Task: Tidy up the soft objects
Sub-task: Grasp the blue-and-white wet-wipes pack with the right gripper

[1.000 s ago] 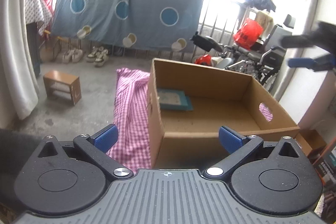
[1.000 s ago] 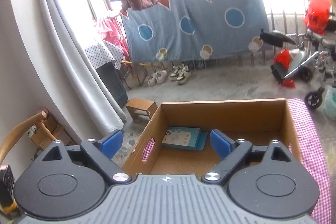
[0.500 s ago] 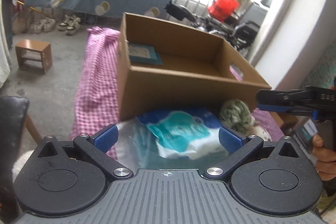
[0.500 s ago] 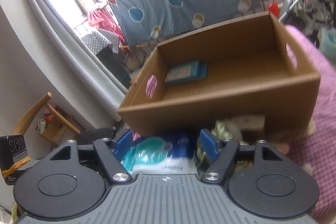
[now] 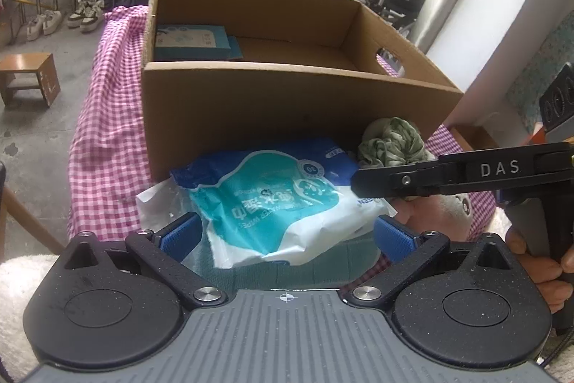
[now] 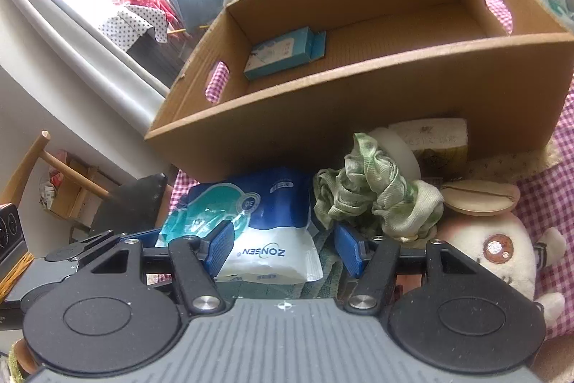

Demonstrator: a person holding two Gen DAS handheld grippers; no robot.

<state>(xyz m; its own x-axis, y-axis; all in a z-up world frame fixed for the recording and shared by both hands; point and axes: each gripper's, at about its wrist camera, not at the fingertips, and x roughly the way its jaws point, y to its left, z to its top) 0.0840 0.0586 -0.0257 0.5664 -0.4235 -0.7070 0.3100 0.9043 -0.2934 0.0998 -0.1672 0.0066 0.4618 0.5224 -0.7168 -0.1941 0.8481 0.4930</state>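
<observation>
A cardboard box (image 5: 287, 110) sits on a pink-and-white checked cloth (image 5: 104, 146), its open top holding only a teal carton (image 5: 193, 42) lying flat in the far left corner. In front of the box's near wall the soft things lie in a row on the cloth: a blue-and-white pack of wet wipes (image 5: 272, 200) toward the cloth's left side, a crumpled green-and-white scrunchie-like fabric (image 6: 373, 192) just beside it on the right, and a cream plush toy (image 6: 491, 250) with a round tan cap further right. Behind the fabric, against the box wall, stand a white roll (image 6: 398, 149) and a pale tissue packet (image 6: 434, 135). The left gripper (image 5: 287, 236) hangs over the near end of the wipes pack with its blue pads set wide, one on each side of the pack and neither pressing on it — an open tool with nothing held. The right gripper (image 6: 283, 250) has just been narrowing its jaws; its blue pads flank the white lower end of the same pack, the left pad at the pack's edge, the right pad clear of it near the green fabric — no firm grip shows. In the left wrist view that right gripper reaches in from the right edge, a hand (image 5: 538, 271) around its handle.
</observation>
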